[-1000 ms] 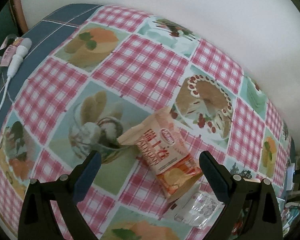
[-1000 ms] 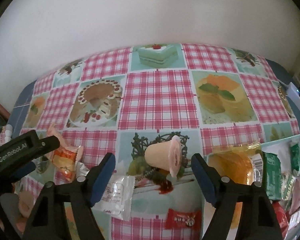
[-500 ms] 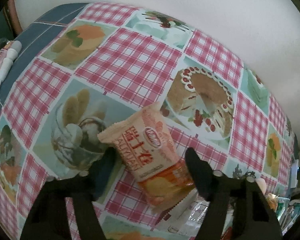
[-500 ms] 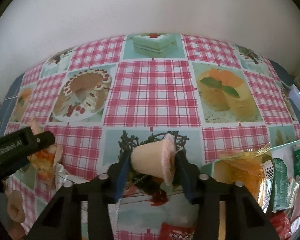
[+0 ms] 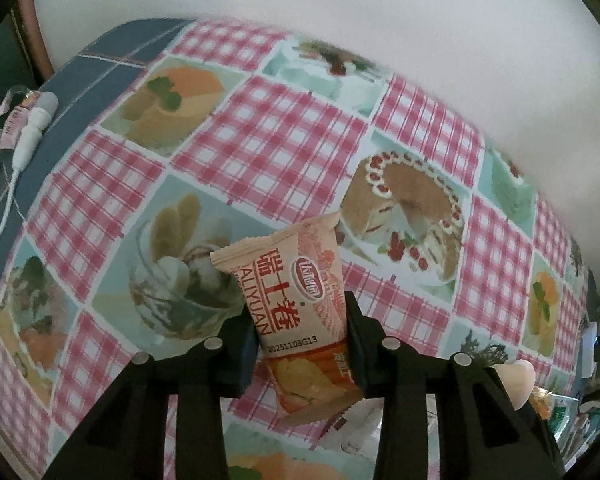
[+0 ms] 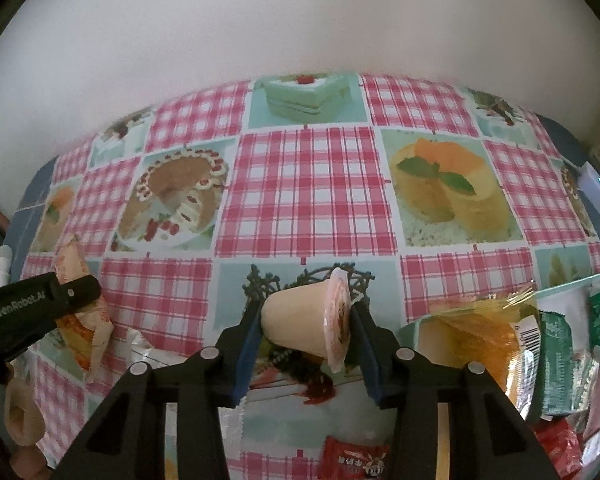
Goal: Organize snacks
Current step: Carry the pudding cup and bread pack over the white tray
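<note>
My left gripper (image 5: 300, 332) is shut on an orange and beige snack packet (image 5: 296, 308), held upright above the picture tablecloth (image 5: 268, 144). My right gripper (image 6: 306, 326) is shut on a beige pudding cup (image 6: 300, 326) that lies on its side with the pink lid to the right. The left gripper (image 6: 40, 312) and its packet (image 6: 80, 316) also show at the left of the right wrist view. The pudding cup shows at the right edge of the left wrist view (image 5: 516, 380).
A clear bin (image 6: 572, 280) at the right holds an orange jelly pack (image 6: 476, 340), green packets (image 6: 556, 360) and other snacks. A red candy (image 6: 352, 460) and a clear wrapper (image 6: 148, 352) lie on the cloth. A white cable (image 5: 24, 144) lies at the far left.
Both grippers went from open to shut. The left closed on the snack packet and lifted it. The right closed on the pudding cup.
</note>
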### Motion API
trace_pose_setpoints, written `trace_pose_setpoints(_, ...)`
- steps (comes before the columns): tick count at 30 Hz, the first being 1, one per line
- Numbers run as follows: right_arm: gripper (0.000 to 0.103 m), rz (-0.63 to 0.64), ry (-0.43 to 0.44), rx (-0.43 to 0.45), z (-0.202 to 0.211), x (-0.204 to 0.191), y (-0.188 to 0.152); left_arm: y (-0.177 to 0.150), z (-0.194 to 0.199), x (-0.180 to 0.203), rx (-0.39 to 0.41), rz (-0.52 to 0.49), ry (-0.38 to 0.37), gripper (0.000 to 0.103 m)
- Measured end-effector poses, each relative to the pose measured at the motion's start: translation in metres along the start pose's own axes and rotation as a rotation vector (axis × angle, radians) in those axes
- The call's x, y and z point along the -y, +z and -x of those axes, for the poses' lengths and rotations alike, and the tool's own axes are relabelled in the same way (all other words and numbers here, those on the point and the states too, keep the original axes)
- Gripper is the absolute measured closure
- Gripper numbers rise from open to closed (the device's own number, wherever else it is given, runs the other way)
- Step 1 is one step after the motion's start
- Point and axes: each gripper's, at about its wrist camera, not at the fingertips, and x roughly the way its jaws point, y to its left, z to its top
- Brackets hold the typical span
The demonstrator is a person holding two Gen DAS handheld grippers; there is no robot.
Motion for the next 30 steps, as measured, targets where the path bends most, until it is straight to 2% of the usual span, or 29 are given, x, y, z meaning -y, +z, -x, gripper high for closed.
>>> trace_pose_setpoints(5,0.056,0.011,-0.002,0.021,0.016,-0.001,0.001,-0.003,0.026,0.005,0.037,-0.015,-0.002,0.063)
trace_pose_setpoints(11,0.056,0.005,-0.004,0.02,0.037,0.002,0.0,-0.006,0.052,0.004,0.037,-0.021,0.001,0.063)
trace_pose_setpoints(23,0.056,-0.044,0.006,0.019,0.094,0.019,-0.016,-0.037,0.109,0.015,0.053,-0.059,-0.011,0.063)
trace_pose_setpoints(30,0.056,-0.097,-0.009,0.006,0.12,0.046,-0.033,-0.061,0.133,0.023,0.07,-0.1,-0.012,0.063)
